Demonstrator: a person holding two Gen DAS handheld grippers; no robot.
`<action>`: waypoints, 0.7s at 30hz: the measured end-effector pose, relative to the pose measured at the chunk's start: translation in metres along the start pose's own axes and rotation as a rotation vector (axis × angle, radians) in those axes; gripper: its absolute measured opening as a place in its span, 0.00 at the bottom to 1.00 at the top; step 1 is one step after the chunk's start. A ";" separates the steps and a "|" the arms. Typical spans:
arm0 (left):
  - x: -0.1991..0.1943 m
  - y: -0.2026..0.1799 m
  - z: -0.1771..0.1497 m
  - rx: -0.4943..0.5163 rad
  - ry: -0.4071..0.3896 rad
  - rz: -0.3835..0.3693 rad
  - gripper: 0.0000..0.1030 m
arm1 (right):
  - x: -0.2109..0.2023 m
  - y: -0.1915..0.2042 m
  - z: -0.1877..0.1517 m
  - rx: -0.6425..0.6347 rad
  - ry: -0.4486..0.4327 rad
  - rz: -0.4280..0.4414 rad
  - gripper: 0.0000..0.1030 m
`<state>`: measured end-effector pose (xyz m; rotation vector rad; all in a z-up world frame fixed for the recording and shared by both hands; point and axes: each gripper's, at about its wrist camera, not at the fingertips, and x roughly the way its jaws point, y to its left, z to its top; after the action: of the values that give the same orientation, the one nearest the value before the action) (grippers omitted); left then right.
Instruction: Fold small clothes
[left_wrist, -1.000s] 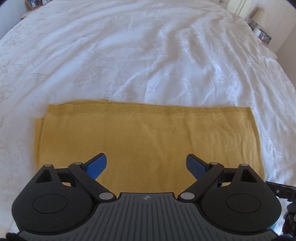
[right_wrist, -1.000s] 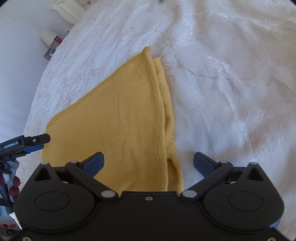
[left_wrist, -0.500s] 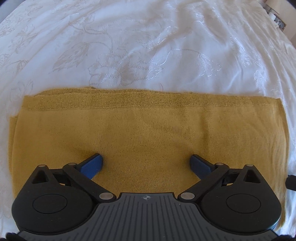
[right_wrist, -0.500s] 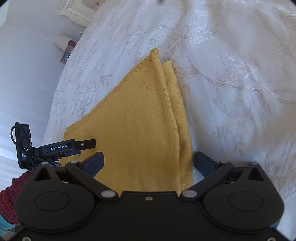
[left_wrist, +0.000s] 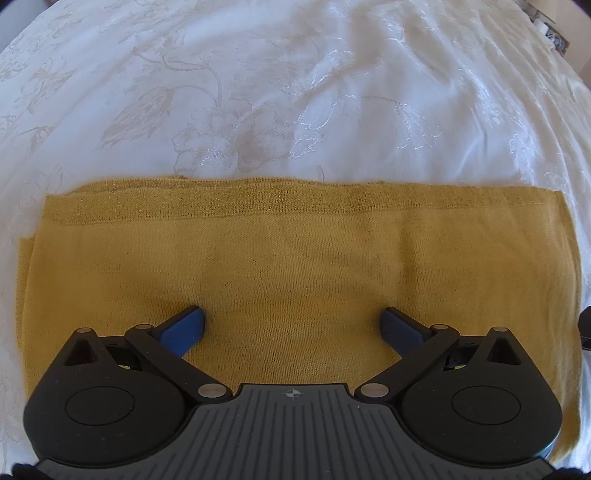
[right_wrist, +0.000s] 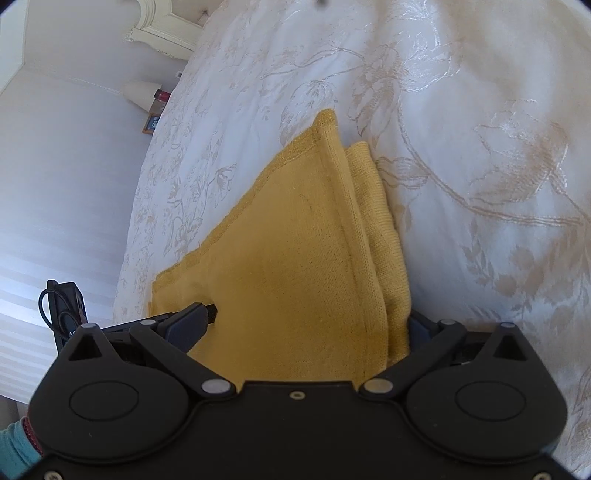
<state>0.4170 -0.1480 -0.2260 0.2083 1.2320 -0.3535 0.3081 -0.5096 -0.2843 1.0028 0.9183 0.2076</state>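
Observation:
A mustard-yellow knit garment (left_wrist: 295, 258) lies folded flat on the white bedspread; in the right wrist view it (right_wrist: 295, 266) shows stacked layers along its right edge. My left gripper (left_wrist: 291, 325) is open, its blue fingertips low over the garment's near middle. My right gripper (right_wrist: 306, 325) is open at the garment's end; the layered edge covers most of its right fingertip (right_wrist: 417, 328). The left gripper's tip (right_wrist: 210, 314) shows at the left of the right wrist view.
The white embroidered bedspread (left_wrist: 295, 92) stretches beyond the garment. A nightstand with a lamp (right_wrist: 142, 94) and small items stands by the bed's far corner beside a cream headboard (right_wrist: 162, 26). A striped wall (right_wrist: 55, 184) runs along the left.
Both grippers have moved down and closer to the garment. The right gripper has slid in so the layered edge now lies between its fingers.

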 end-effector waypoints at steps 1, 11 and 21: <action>0.000 0.000 0.001 -0.002 0.003 -0.001 1.00 | -0.001 -0.001 0.000 0.004 -0.002 0.005 1.00; -0.044 -0.008 -0.012 -0.049 -0.022 -0.047 0.88 | -0.002 0.000 -0.003 -0.016 -0.015 0.012 1.00; -0.050 -0.026 -0.056 0.005 0.015 -0.013 0.88 | -0.007 0.000 -0.005 -0.040 0.009 0.029 0.99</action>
<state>0.3434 -0.1449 -0.1962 0.2082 1.2482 -0.3667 0.2996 -0.5101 -0.2814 0.9788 0.9052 0.2540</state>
